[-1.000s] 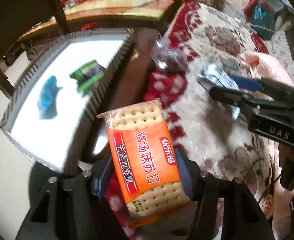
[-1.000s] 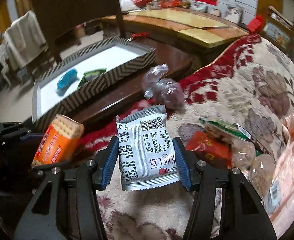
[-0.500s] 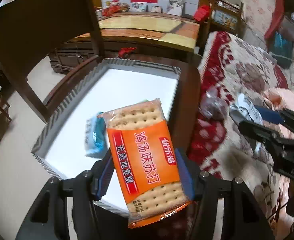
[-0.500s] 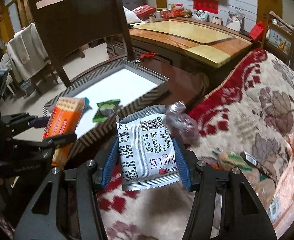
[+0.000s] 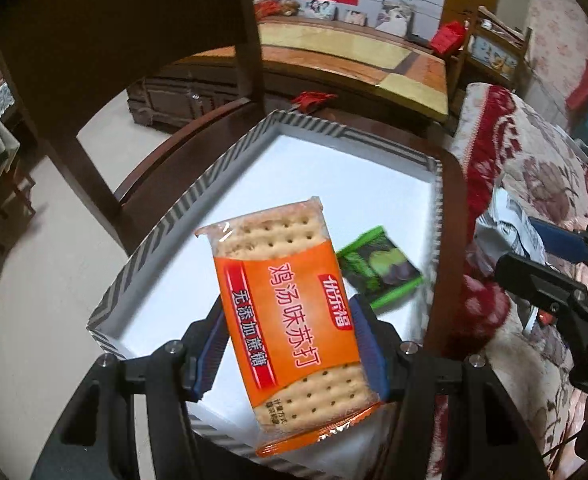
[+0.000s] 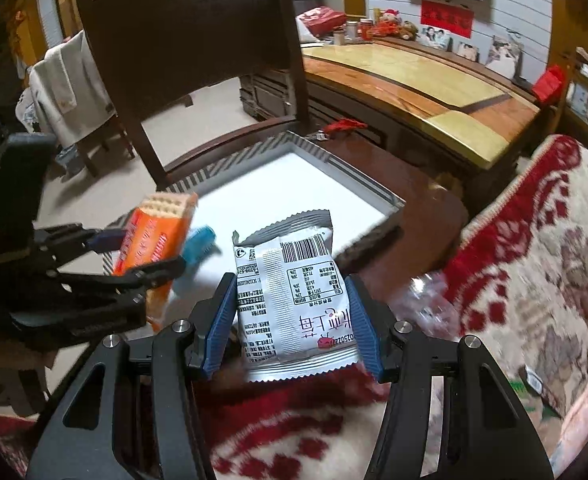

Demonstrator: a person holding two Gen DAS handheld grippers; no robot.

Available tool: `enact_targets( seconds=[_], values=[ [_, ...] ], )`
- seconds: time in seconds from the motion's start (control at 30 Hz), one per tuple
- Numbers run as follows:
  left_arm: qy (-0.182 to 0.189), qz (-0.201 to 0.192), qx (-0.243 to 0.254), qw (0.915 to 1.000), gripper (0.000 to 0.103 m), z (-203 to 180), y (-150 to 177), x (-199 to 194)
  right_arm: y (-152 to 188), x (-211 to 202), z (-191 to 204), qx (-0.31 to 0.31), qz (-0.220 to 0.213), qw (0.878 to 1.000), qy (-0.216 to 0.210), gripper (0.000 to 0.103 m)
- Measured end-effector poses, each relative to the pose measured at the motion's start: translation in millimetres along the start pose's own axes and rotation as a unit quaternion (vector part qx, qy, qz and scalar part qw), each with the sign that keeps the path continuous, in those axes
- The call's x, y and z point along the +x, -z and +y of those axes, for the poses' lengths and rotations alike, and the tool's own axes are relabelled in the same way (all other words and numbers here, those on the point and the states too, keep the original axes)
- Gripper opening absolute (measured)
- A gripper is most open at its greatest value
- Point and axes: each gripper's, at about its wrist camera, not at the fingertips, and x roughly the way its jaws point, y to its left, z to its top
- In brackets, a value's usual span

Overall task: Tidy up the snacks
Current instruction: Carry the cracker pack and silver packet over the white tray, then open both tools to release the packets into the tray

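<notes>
We are holding an orange cracker packet (image 5: 289,308) in our left gripper (image 5: 289,344), whose blue pads are pinching the packet's two long sides. The packet is hanging upright above a shallow box (image 5: 161,236) with a white floor and grey zigzag-striped walls. Inside the box, a small green snack packet (image 5: 378,268) is lying just right of the crackers in the left wrist view, and a blue wrapped snack (image 6: 199,242) is showing just behind the crackers in the right wrist view.

Our right gripper (image 6: 294,320) is gripping a silver snack pouch (image 6: 294,296), barcode side facing us, its blue pads pressing against both edges. The pouch is hovering by the near corner of the box, partly over its rim and partly over a red and cream floral blanket (image 6: 534,264). A clear crinkled wrapper (image 6: 426,304) is lying on the blanket just right of this gripper.

The box is sitting on a dark wooden surface (image 6: 414,196), with a dark wooden chair (image 6: 189,24) standing behind it. Further back, a long table with a glossy yellow and brown top (image 6: 418,84) is running along the white wall
</notes>
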Motion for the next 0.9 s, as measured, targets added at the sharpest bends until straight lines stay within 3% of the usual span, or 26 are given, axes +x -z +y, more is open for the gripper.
enact_targets(
  seconds=[0.43,0.9],
  values=[
    [-0.005,0.03,-0.025,0.9992,0.061,30,-3,32,-42,72,19,-0.032,0.05,0.998,-0.007,0.054],
    [0.002,0.041,-0.034,0.9986,0.061,35,-2,44,-49,130,23,-0.036,0.097,0.995,-0.006,0.054]
  ],
)
